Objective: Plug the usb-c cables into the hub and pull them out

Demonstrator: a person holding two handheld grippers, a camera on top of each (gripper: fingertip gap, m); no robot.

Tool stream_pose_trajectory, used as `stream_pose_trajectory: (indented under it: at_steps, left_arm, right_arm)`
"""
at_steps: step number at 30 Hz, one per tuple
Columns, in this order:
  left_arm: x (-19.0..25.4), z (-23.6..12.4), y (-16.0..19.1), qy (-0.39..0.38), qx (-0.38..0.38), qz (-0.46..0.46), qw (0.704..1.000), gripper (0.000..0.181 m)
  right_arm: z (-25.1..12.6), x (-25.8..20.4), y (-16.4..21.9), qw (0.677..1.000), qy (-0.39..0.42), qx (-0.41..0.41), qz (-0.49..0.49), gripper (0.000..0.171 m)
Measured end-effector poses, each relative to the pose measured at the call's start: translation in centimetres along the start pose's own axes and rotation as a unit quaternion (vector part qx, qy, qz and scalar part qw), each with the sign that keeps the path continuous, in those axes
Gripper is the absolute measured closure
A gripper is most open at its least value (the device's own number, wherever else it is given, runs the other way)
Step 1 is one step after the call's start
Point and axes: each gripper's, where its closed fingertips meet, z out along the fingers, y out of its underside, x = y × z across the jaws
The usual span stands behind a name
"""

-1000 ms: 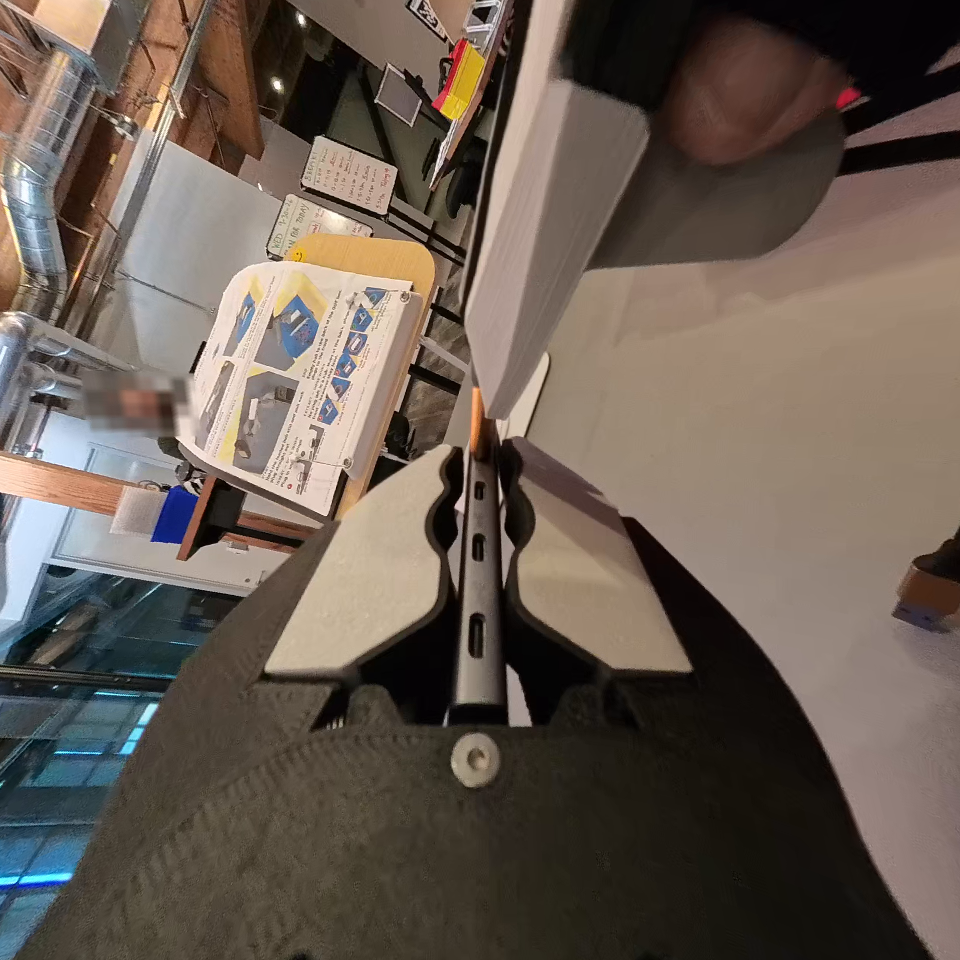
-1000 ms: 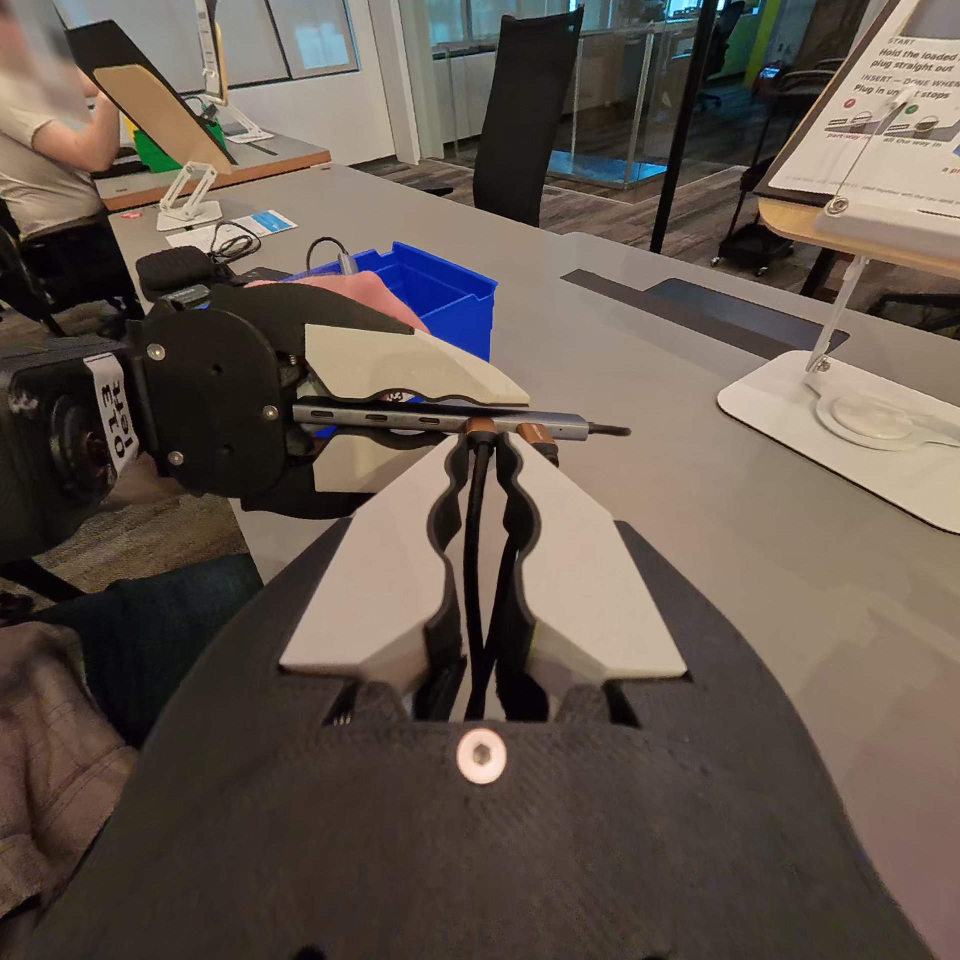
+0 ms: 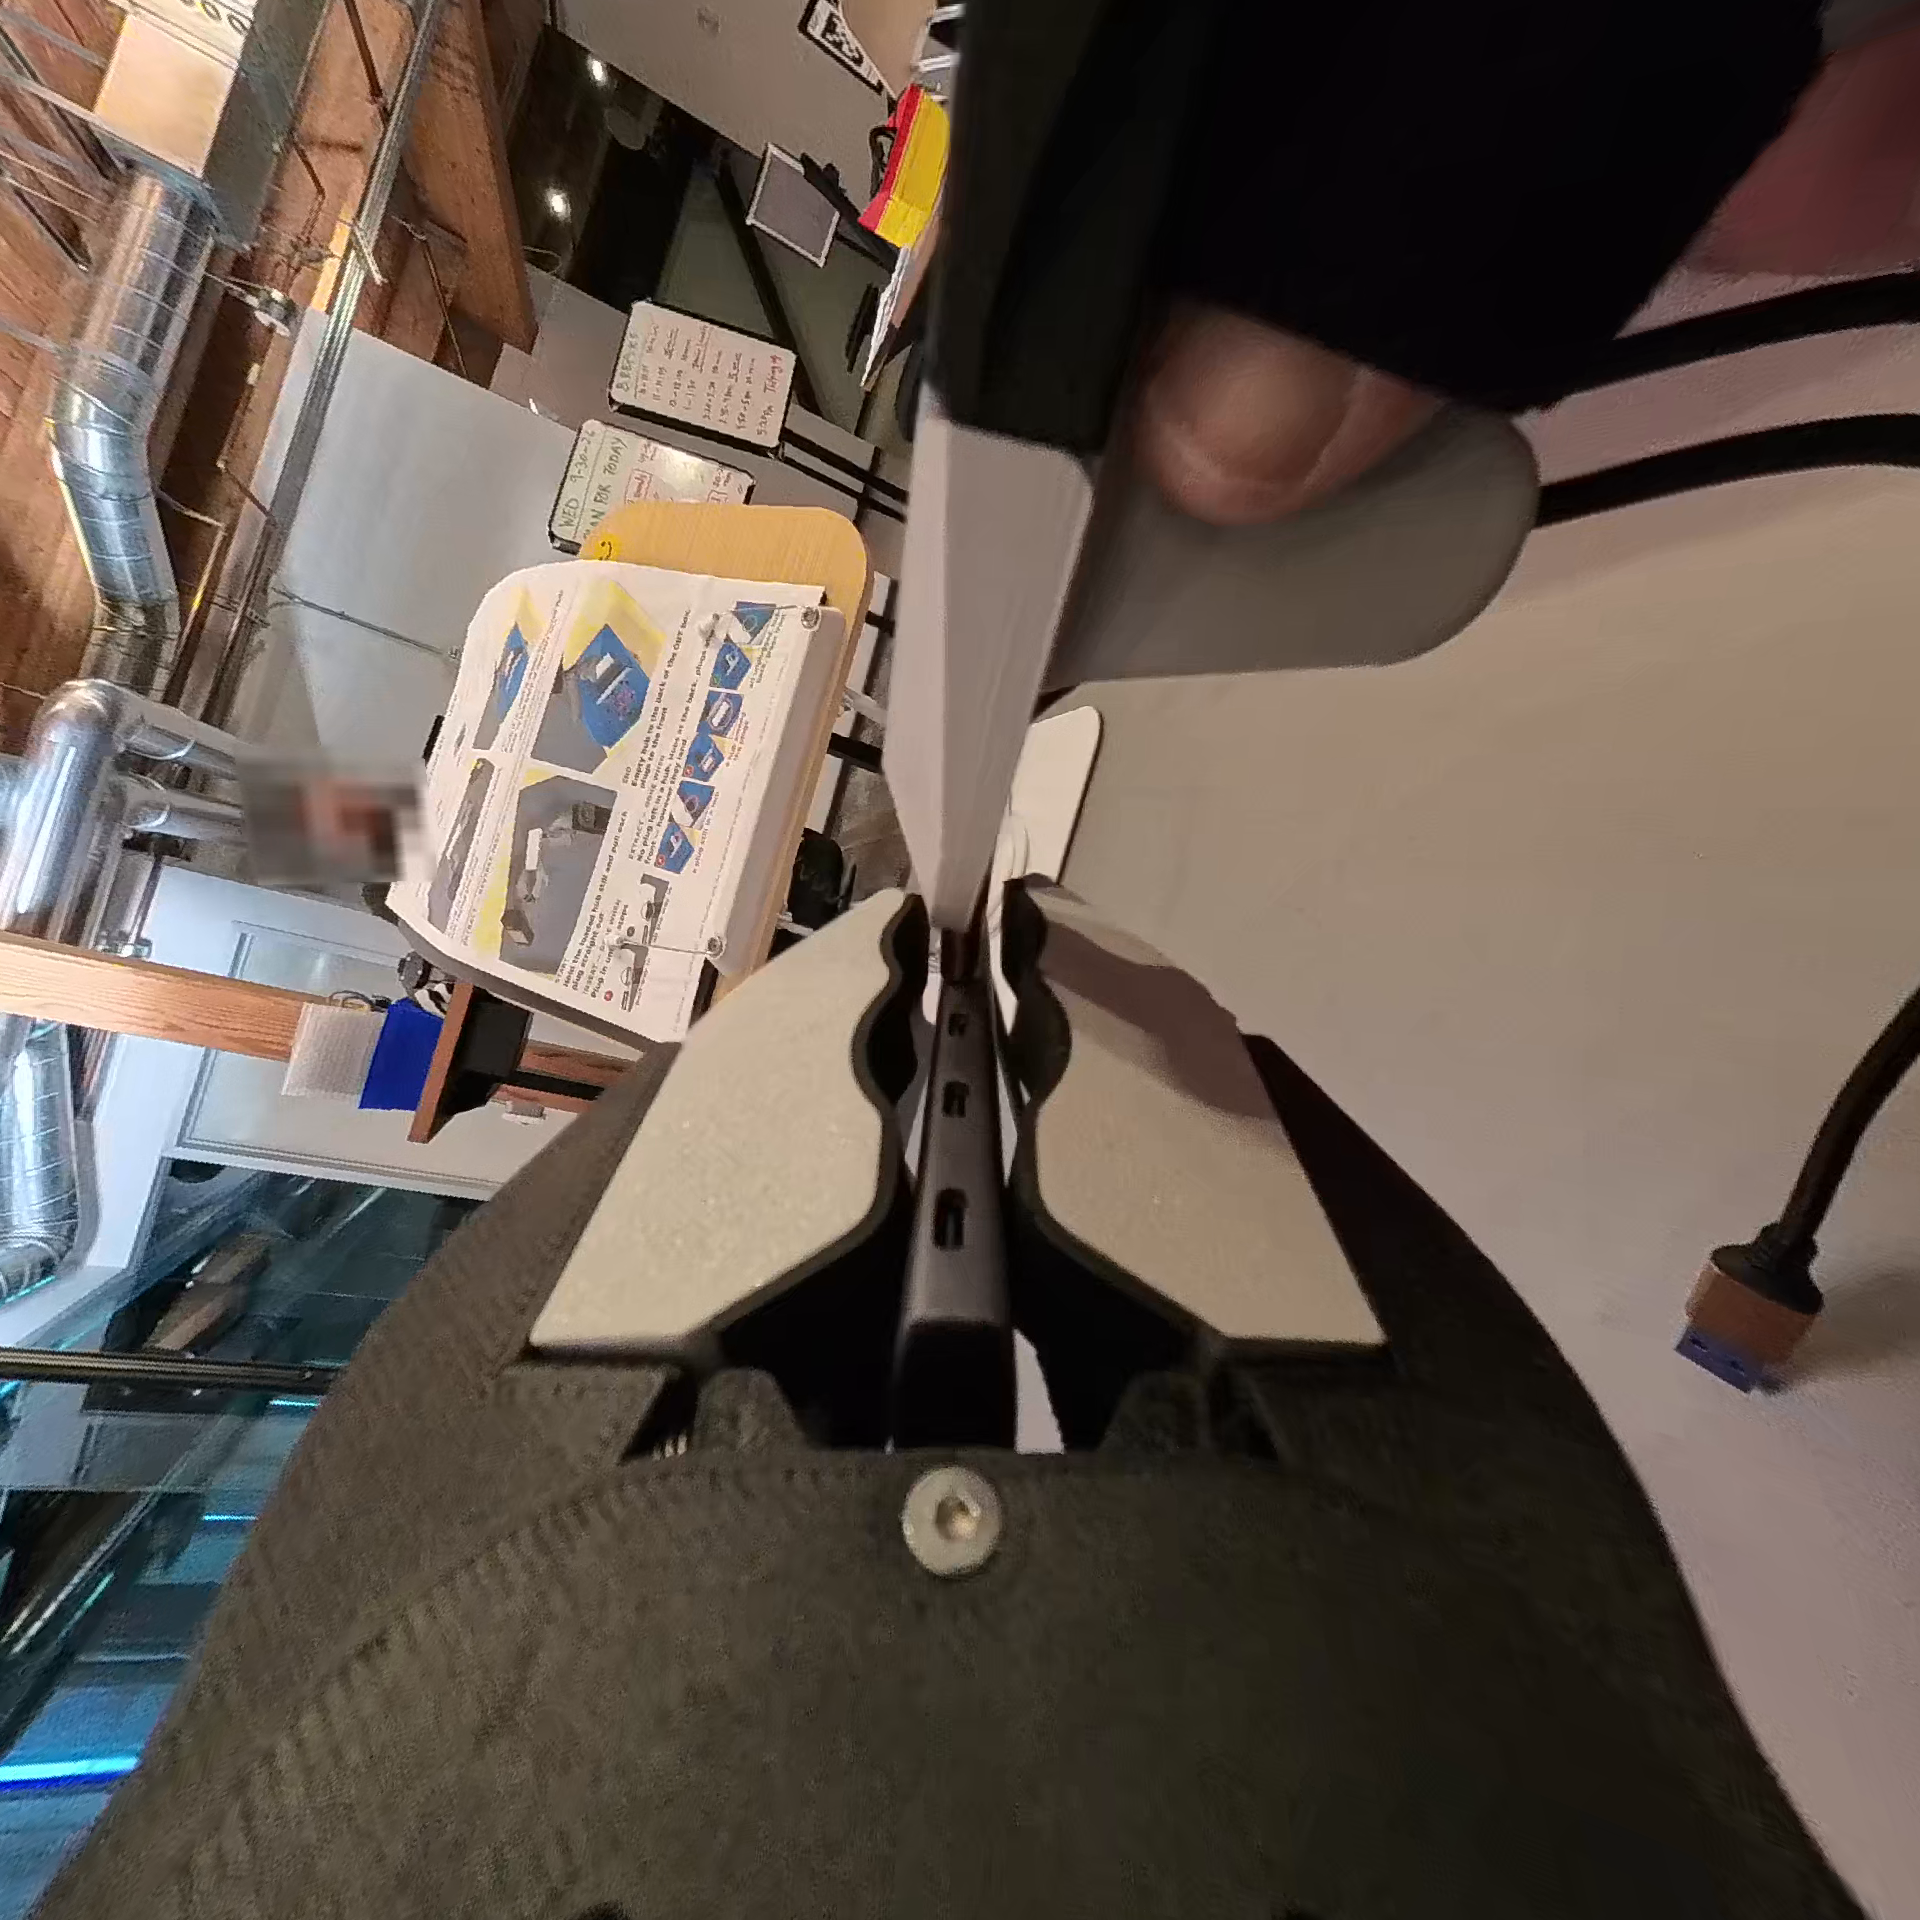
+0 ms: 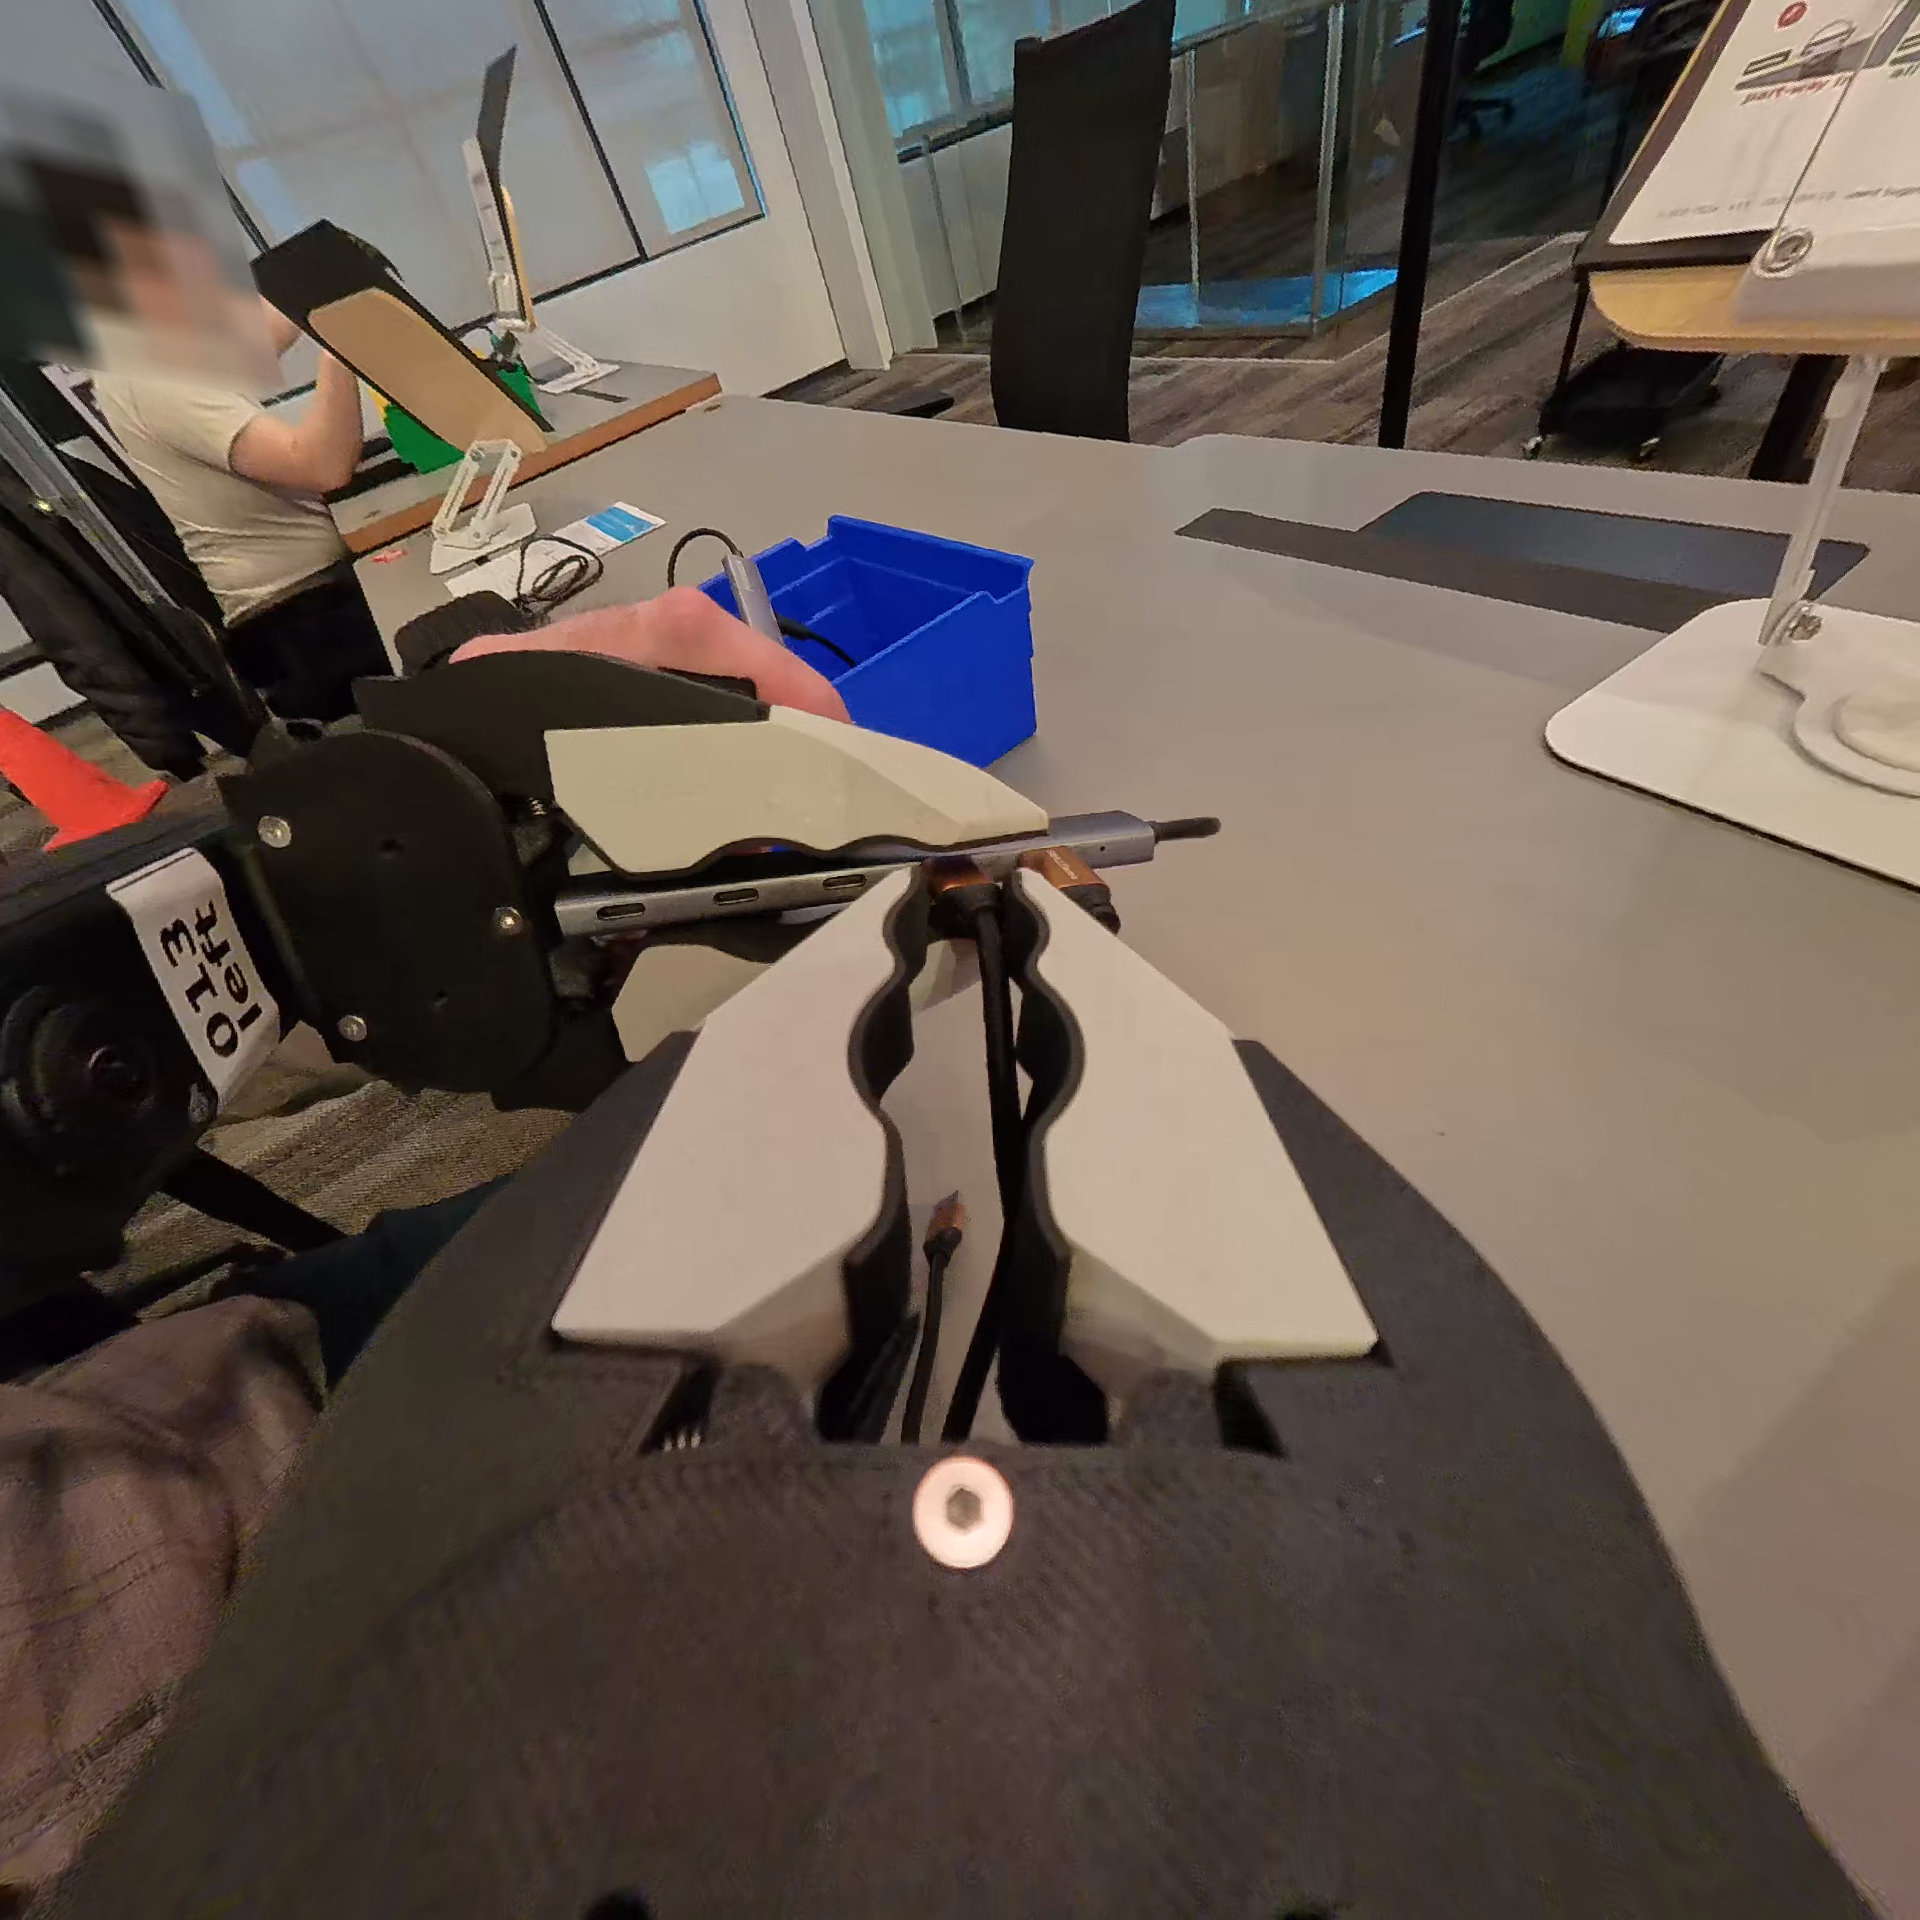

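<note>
1. Left gripper [image 4: 831, 862]: its pale fingers are clamped on the slim grey metal hub [image 4: 727, 899], which is held in the air over the near left edge of the grey desk [image 4: 1455, 1039], not resting on it.
2. Hub, long axis: it runs left to right across the right wrist view, its row of ports facing the right gripper [image 4: 961, 914]. In the left wrist view the same hub [image 3: 956, 1174] runs straight out between the left fingers, with three empty ports showing.
3. Right gripper: its fingers are narrowed around the black cable with a copper-coloured plug [image 4: 961, 883], whose tip meets the hub's port face. Whether the plug is fully seated cannot be told.
4. A second copper-coloured plug [image 4: 1070, 868] sits at the hub just to the right of the gripped one; it appears to be plugged in.
5. Key relation: the cable's axis lies at right angles to the hub's long axis, so any push or pull should, by judgement, run straight along the right gripper's fingers while the left holds the hub steady.
6. A loose black cable with a blue-tipped plug [image 3: 1745, 1320] lies on the desk, well apart from the hub.
7. A blue plastic bin [image 4: 914, 634] stands beyond the left gripper.
</note>
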Motion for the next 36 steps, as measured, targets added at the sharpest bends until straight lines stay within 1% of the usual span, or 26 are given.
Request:
stream_pose_trajectory:
  at_steps: [4,8,10,13,17,18,22,23,24,25,27,36]
  left_arm:
    - [0.5,0.2,0.2,0.010,-0.008,0.002,1.000,0.167]
    - [0.4,0.4,0.8,0.015,-0.025,-0.004,1.000,0.167]
    - [0.4,0.3,0.8,0.020,-0.025,-0.005,0.999,0.167]
    - [0.2,0.3,0.5,0.015,-0.012,-0.010,1.000,0.167]
    - [0.6,0.4,0.2,0.042,0.002,-0.023,0.999,0.167]
    - [0.5,0.3,0.0,0.045,0.011,-0.023,0.999,0.163]
    - [1.1,0.4,0.5,0.089,0.002,-0.034,0.995,0.131]
    - [1.1,0.4,0.6,0.095,0.000,-0.035,0.995,0.130]
    - [1.2,0.4,0.7,0.098,-0.003,-0.033,0.995,0.140]
    - [1.2,0.3,0.5,0.096,0.004,-0.031,0.995,0.154]
    - [1.1,0.4,0.5,0.083,0.008,-0.026,0.996,0.167]
    - [0.9,0.7,1.1,0.061,-0.019,-0.013,0.998,0.167]
  right_arm:
    - [-0.1,0.2,0.3,1.000,0.000,-0.008,0.001,0.161]
    - [-0.3,0.2,0.1,0.999,0.019,-0.009,-0.028,0.162]
    - [-0.4,0.1,0.0,1.000,0.013,-0.007,-0.023,0.162]
    - [-0.5,0.0,-0.1,1.000,0.002,-0.006,-0.022,0.162]
    - [-0.6,0.0,0.2,1.000,-0.006,-0.013,-0.028,0.162]
    - [-0.6,-0.2,0.2,0.999,-0.013,-0.014,-0.030,0.162]
    - [-0.7,-0.2,0.1,0.999,-0.008,-0.018,-0.039,0.162]
    - [-0.7,-0.2,0.1,0.999,-0.007,-0.015,-0.036,0.162]
    - [-0.7,-0.2,0.0,0.999,-0.005,-0.015,-0.035,0.162]
    - [-0.6,-0.2,0.2,0.999,-0.003,-0.021,-0.040,0.162]
    - [-0.6,-0.2,0.3,0.999,-0.005,-0.025,-0.039,0.162]
    - [-0.4,0.0,0.2,0.999,0.022,-0.021,-0.044,0.162]
